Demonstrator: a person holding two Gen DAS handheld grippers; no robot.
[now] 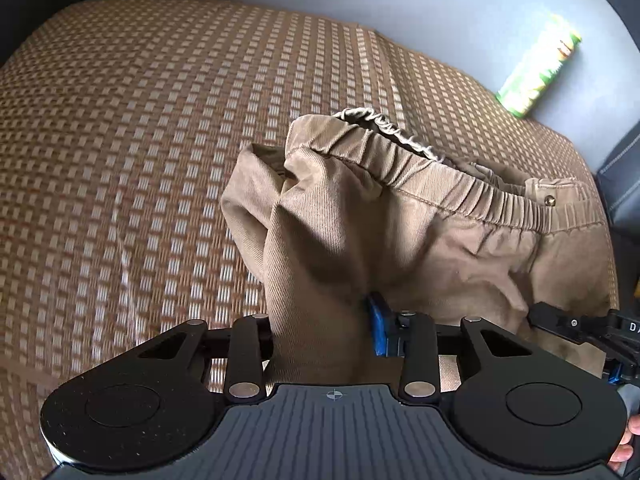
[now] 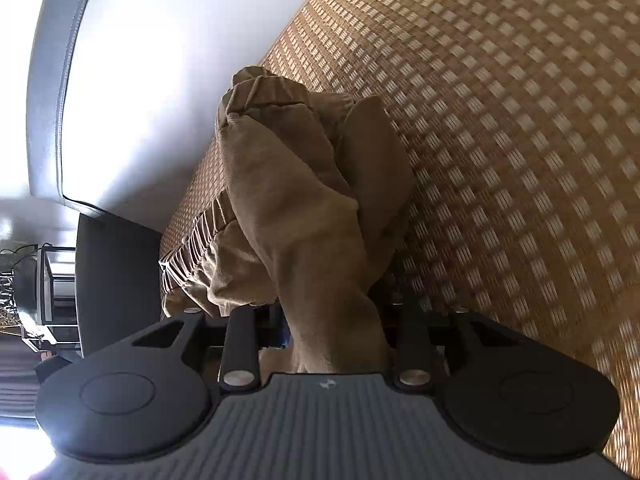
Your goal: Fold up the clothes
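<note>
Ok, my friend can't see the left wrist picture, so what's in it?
The left tool pinches a bunched fold of tan trousers with a stretchy waistband, lifted over a brown woven mat. A green can stands behind, and the right tool pokes in at the right.

Two wrist cameras, each looking along its own gripper and steeply down at the bed.

My left view sits just behind the left gripper (image 1: 320, 340) and faces across the woven mat (image 1: 140, 140) toward the grey wall (image 1: 400, 8), with the trousers (image 1: 400, 232) very near the lens and a green can (image 1: 540, 66) at far right. The right gripper (image 1: 580, 328) enters at that view's right edge. My right view sits just behind the right gripper (image 2: 336, 332), rolled sideways, so the padded headboard (image 2: 140, 80) runs up its left side. Both views share the trousers (image 2: 300, 200) and the mat (image 2: 520, 160), both close up.
</note>
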